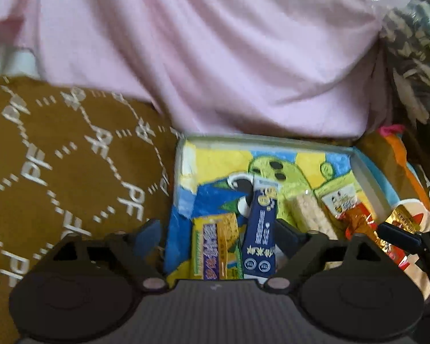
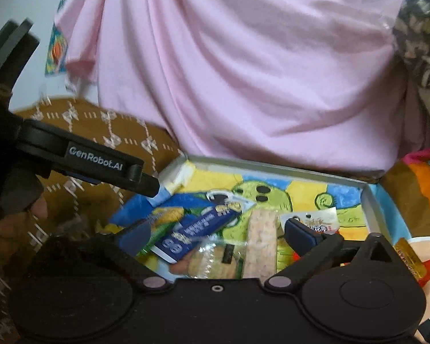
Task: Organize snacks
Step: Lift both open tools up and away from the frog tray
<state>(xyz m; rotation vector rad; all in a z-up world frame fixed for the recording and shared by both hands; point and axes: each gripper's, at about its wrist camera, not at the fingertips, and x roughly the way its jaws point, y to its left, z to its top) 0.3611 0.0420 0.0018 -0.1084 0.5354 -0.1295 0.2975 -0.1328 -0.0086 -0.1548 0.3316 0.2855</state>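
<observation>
1. My view is mostly pink cloth at twelve o'clock and a brown patterned cushion at nine o'clock.
2. The box, with its cartoon lining, sits dead centre below both tools.
3. Inside it already: a blue pack, a yellow-purple pack, a rice bar and a clear cookie pack. So I judge sorting well underway.
4. At three o'clock, outside the box, an orange bag and a gold-wrapped snack look left to sort.
5. My left tool hangs open above the packs, holding nothing.
6. My right tool is likewise spread, empty.
</observation>
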